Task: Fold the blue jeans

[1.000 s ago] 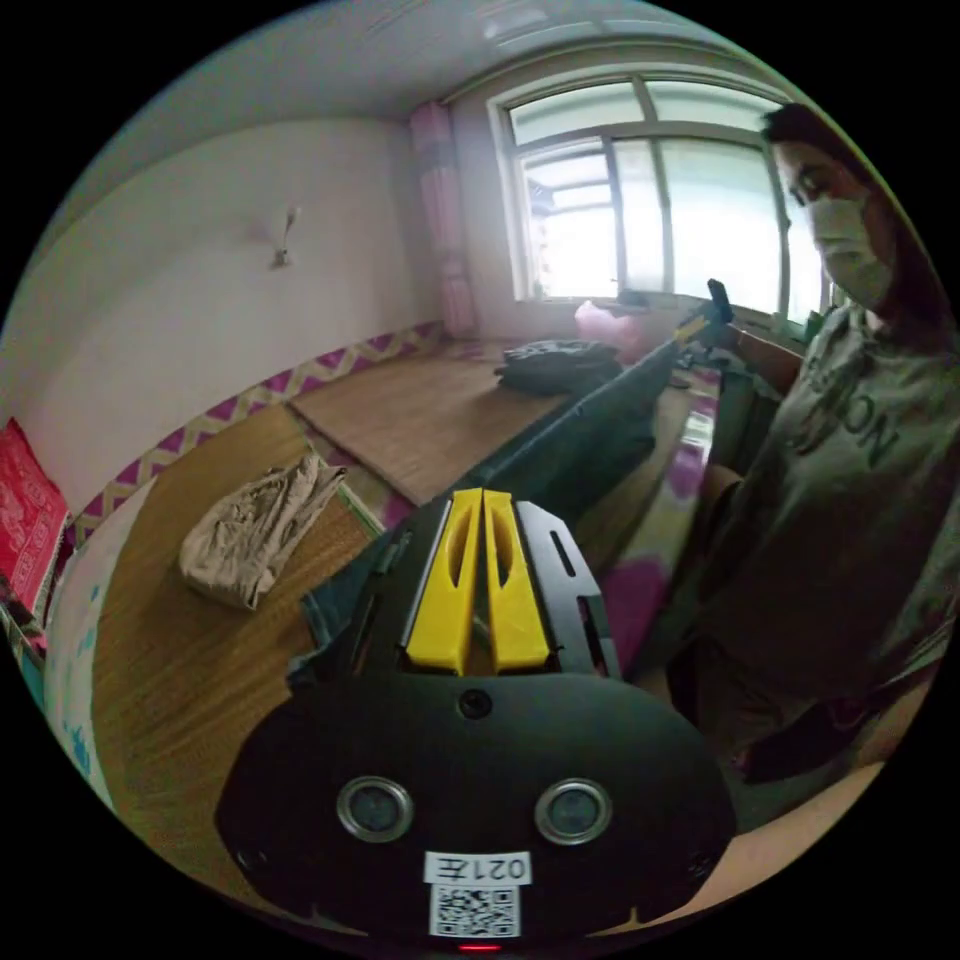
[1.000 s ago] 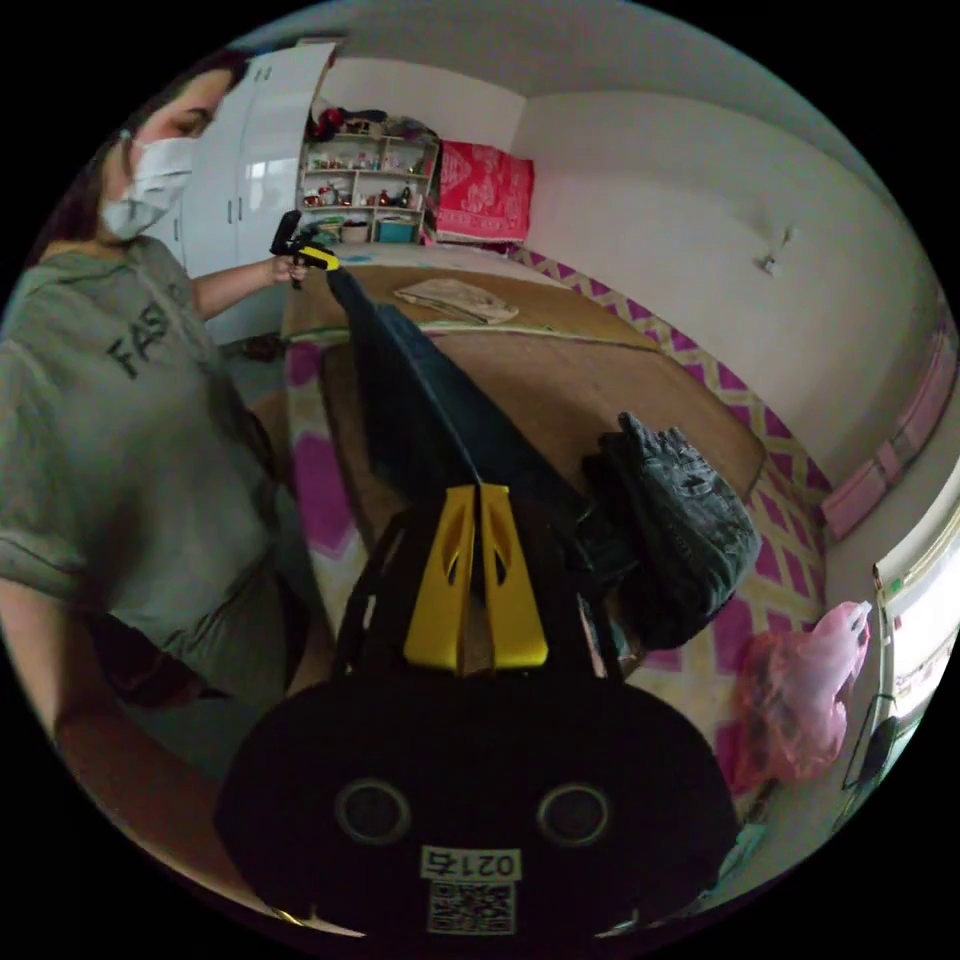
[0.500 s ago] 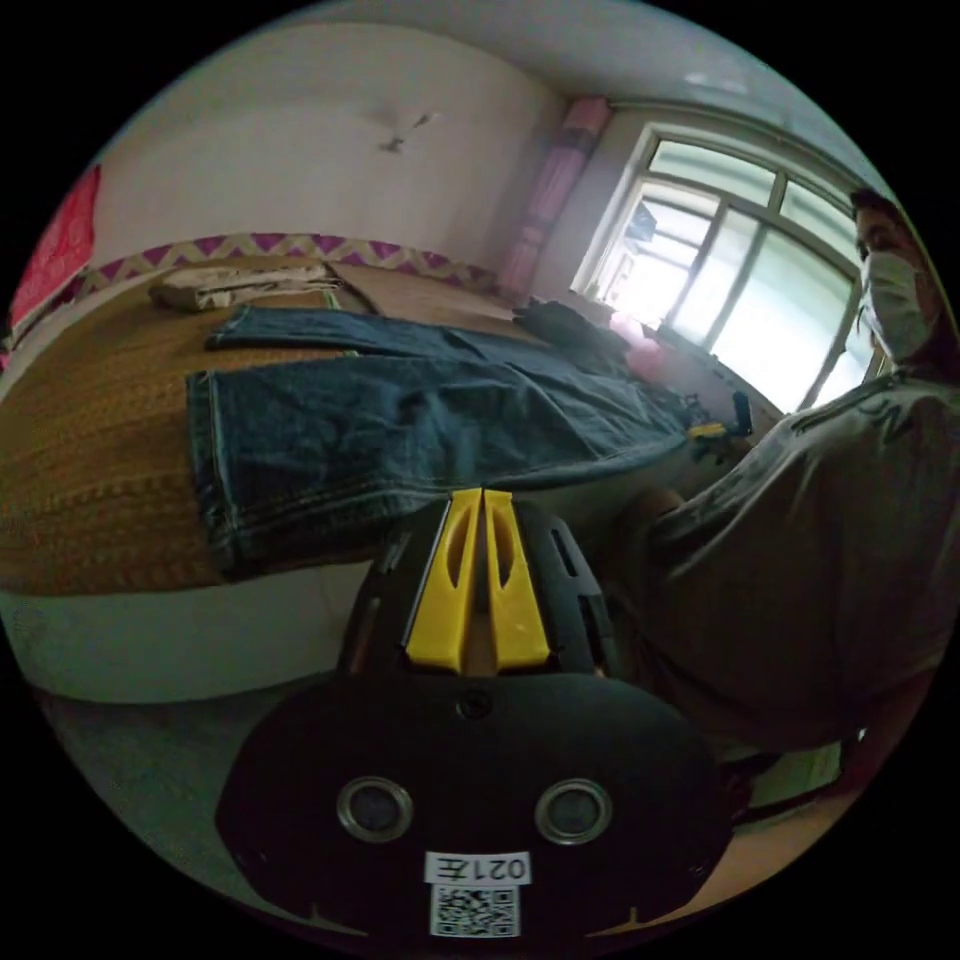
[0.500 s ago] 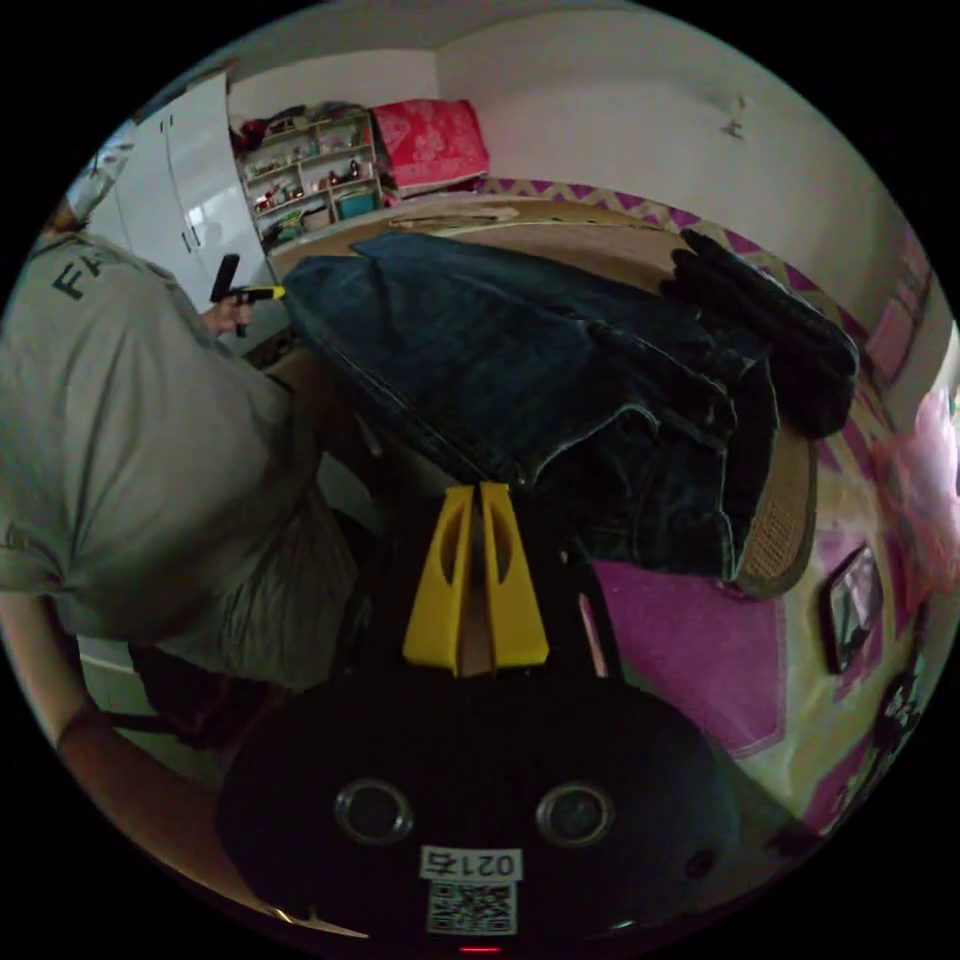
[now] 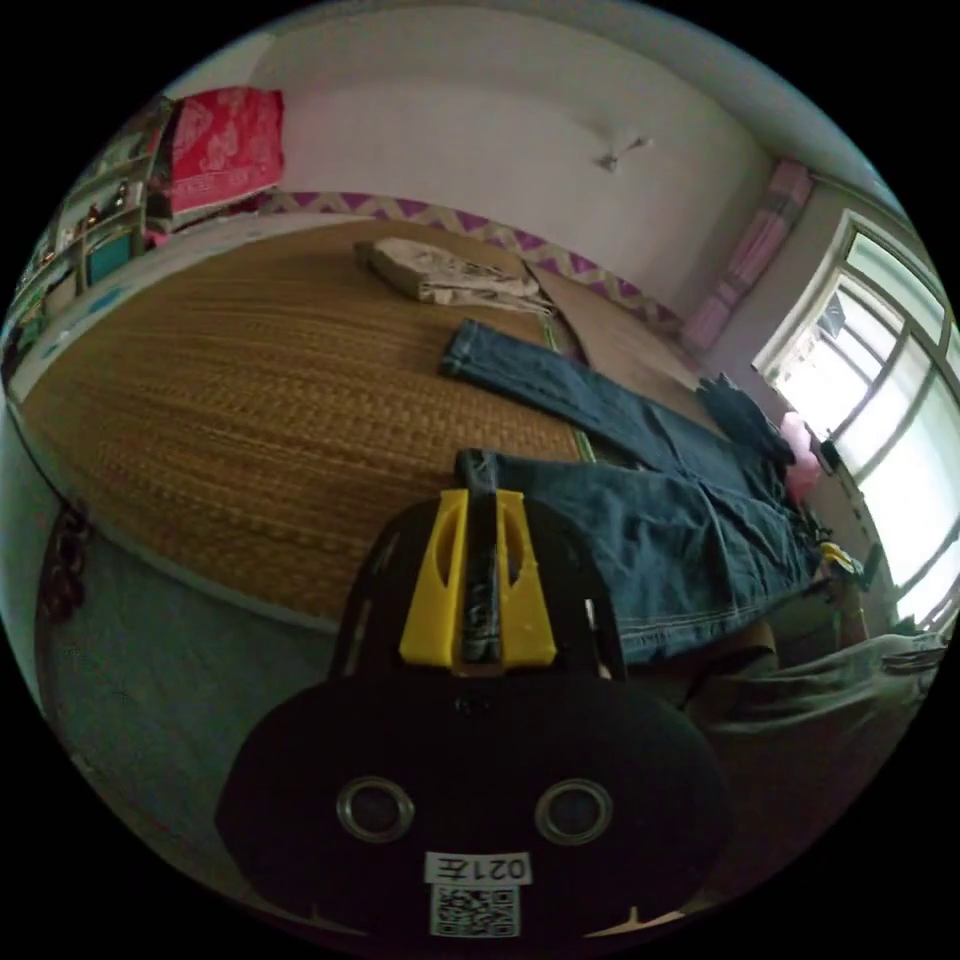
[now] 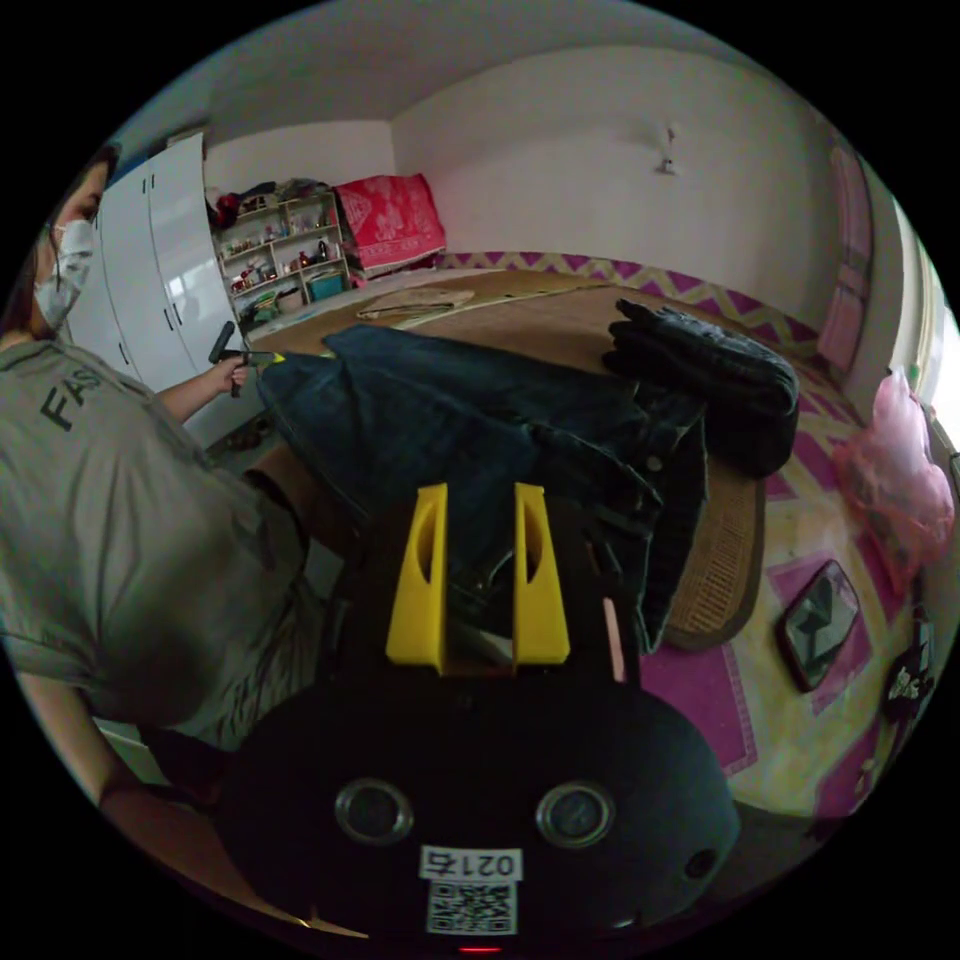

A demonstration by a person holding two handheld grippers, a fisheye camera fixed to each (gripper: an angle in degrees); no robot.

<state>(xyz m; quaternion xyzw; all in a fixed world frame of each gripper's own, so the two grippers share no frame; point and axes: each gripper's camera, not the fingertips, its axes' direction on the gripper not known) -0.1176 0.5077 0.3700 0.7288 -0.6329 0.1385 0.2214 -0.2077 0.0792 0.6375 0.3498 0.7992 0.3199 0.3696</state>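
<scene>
Two legs of heavy, limp blue jeans (image 5: pixel 640 500) lie centre-right; left gripper (image 5: pixel 479 575) fingers pinch a hem, right gripper (image 6: pixel 478 570) fingers stand apart around the waistband.

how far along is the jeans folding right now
Done: the blue jeans lie spread out on the woven mat, both legs lying apart. In hand: the left claw pinches the hem of the near leg, while the right claw stands open at the waist end. Left: no fold shows yet, so every fold remains.
</scene>
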